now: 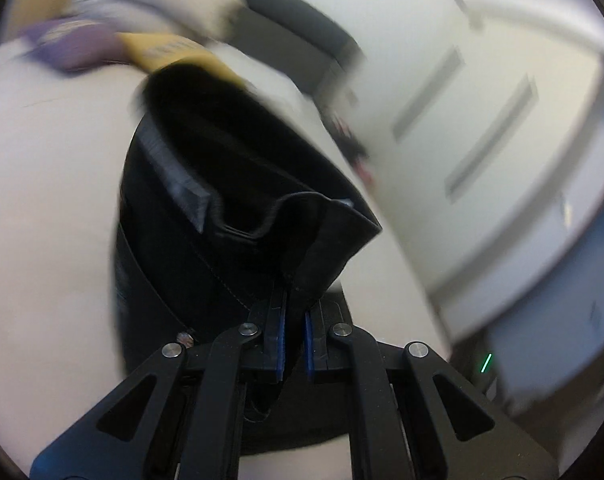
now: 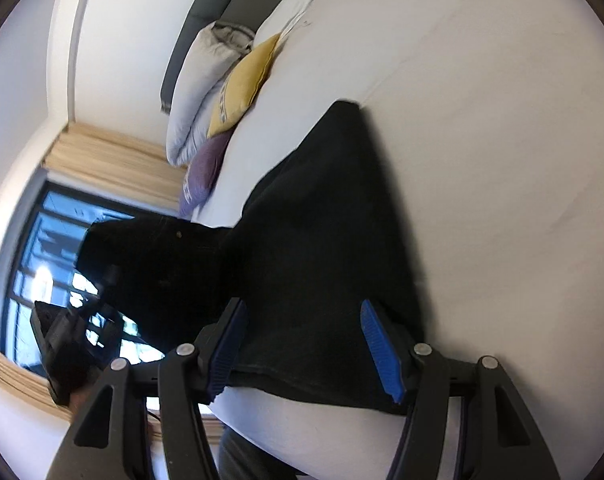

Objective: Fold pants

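Black pants (image 1: pixel 230 184) hang from my left gripper (image 1: pixel 295 300), which is shut on the waistband edge and lifts it above the white bed (image 1: pixel 50 168); a grey label shows inside the waist. In the right wrist view the pants (image 2: pixel 322 240) lie spread on the bed (image 2: pixel 502 160), one part lifted at the left towards the other gripper (image 2: pixel 70 340). My right gripper (image 2: pixel 306 344) is open, its blue pads on either side of the pants' near edge, not closed on it.
Pillows are piled at the head of the bed: grey-white (image 2: pixel 202 92), yellow (image 2: pixel 246 80) and purple (image 2: pixel 204 172). A dark headboard (image 2: pixel 206 12) stands behind them. A window with beige curtains (image 2: pixel 114 156) is at the left. White cabinet doors (image 1: pixel 482 128) stand beside the bed.
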`<state>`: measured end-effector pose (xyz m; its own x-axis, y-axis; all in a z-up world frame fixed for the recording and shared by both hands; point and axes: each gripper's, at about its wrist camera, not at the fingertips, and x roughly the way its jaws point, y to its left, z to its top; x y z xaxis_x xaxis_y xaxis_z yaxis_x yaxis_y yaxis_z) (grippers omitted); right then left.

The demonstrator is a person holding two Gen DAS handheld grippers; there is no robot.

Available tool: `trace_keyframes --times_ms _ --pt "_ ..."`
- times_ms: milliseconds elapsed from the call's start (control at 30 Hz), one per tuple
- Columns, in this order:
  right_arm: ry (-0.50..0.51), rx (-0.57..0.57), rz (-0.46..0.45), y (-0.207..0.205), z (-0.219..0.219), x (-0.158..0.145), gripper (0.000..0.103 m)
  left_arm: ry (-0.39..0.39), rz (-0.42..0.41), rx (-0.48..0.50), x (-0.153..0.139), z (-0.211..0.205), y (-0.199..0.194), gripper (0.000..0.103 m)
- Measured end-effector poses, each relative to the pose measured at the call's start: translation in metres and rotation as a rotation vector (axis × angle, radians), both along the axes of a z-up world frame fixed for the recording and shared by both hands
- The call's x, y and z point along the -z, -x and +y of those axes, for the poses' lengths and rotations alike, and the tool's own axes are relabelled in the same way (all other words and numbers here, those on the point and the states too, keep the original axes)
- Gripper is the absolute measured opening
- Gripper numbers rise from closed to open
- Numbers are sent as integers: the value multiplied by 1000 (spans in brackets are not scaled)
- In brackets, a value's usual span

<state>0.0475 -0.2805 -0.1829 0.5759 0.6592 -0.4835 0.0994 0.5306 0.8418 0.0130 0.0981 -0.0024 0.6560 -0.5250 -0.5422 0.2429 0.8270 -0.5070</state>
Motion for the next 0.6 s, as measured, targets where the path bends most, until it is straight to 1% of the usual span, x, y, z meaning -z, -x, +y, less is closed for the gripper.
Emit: trace_keyframes --times_ms 33,100,167,200,233,267,300,367,433,533,567,600 --pt "-27 18 4 0 -9 0 64 -35 25 46 13 -23 0 5" --pt "-67 44 1 0 -23 -2 70 -95 74 115 39 -59 0 5" --pt "-93 65 -15 -1 -34 -9 78 -163 86 156 54 -81 0 5" --pt "-100 62 -29 -3 -38 -13 79 -208 85 174 59 -91 3 5" --pt "-106 47 -39 -8 -38 -17 83 -231 78 180 62 -96 5 5" --pt "-108 33 -42 -11 -37 -19 84 -249 68 180 62 -98 7 5" --pt "-102 15 -36 -17 -35 -20 84 -260 59 178 60 -99 13 5" --pt "-88 -21 -6 -30 -25 -21 84 -284 30 180 54 -103 11 5" --pt "-121 -59 -3 -42 -12 -22 84 -335 -14 192 49 -109 22 5" --pt "-152 -122 1 -62 7 -24 84 -391 -45 211 48 -121 36 5" --pt "-155 -146 12 -70 14 -22 84 -403 -51 215 48 -122 38 5" --pt "-137 -163 39 -80 20 -20 83 -419 -58 220 51 -127 39 5"
